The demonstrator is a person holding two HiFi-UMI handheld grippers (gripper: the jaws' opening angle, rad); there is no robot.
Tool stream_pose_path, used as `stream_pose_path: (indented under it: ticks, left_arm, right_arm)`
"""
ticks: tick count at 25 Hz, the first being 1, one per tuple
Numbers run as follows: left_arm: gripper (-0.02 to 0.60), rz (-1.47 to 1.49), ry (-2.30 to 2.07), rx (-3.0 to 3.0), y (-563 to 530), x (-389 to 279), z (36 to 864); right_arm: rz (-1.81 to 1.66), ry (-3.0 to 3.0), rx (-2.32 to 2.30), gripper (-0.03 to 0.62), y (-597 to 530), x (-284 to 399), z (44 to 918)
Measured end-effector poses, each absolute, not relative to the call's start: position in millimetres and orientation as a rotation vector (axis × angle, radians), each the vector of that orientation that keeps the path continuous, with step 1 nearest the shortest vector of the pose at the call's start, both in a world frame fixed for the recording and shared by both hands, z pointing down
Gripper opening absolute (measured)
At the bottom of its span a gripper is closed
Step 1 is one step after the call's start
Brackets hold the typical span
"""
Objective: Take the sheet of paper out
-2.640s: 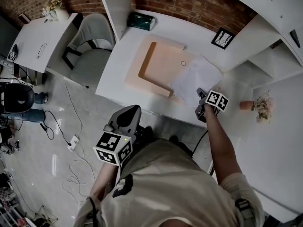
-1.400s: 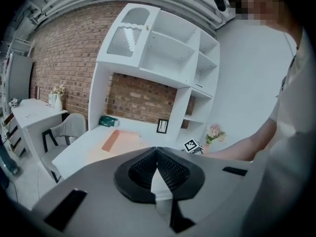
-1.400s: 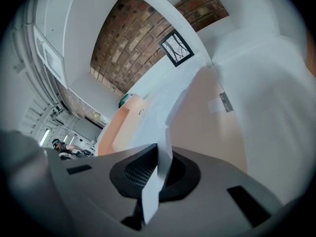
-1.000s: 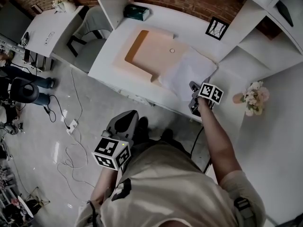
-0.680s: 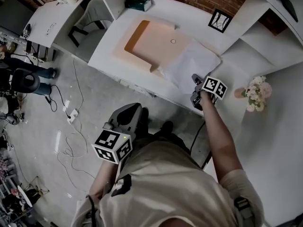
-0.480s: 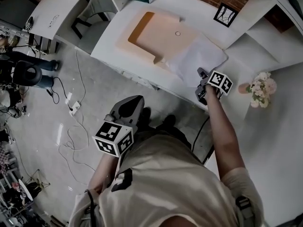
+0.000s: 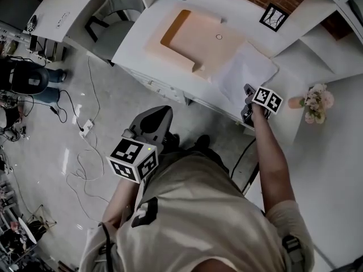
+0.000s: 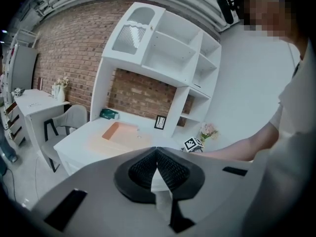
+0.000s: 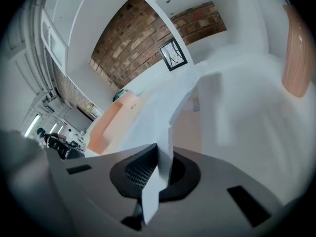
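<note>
A white desk [image 7: 241,13] is seen from above. A flat peach folder [image 7: 193,38] is laid on it, and the sheet of paper [image 7: 247,72] is spread from the folder's near right corner toward the desk's near edge. Whether the sheet's far edge is tucked inside the folder or merely overlaps it cannot be told. If it is caught there, the folder may be dragged across the desk by a hard pull, or the sheet may be torn or creased at the pinched corner. This is made likelier by a slanted pull, since only one corner is held and the folder is pinned by nothing. The sheet could also be lost from the grip, as only a thin margin is taken. The right gripper [image 7: 247,89] is clenched on the sheet's near corner, which is seen standing edge-on between its jaws and curving away toward the folder. The left gripper [image 7: 154,113] is held well apart from the desk, over the floor, its jaws pressed together on nothing.
</note>
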State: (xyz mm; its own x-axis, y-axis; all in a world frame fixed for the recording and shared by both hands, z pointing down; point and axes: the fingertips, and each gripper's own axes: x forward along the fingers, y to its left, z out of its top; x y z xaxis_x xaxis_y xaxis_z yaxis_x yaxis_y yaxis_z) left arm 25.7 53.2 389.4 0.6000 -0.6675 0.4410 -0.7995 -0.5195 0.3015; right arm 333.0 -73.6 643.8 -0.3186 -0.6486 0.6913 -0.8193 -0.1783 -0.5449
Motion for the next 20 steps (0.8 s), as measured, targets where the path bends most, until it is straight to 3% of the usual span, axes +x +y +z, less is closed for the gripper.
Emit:
stream_pose_path:
  ticks: [8,20]
  left_arm:
    - [0.017,0.307,-1.196,2.361,59.1,-16.6,379.5]
    - [0.017,0.243,-1.085,2.416,58.9,-30.4,378.9]
  right_arm:
    - [1.308,-1.842,1.823,0.026,-62.7,343.8,626.8]
    - [0.574,-1.954,1.733,0.026,-45.9,298.2,516.0]
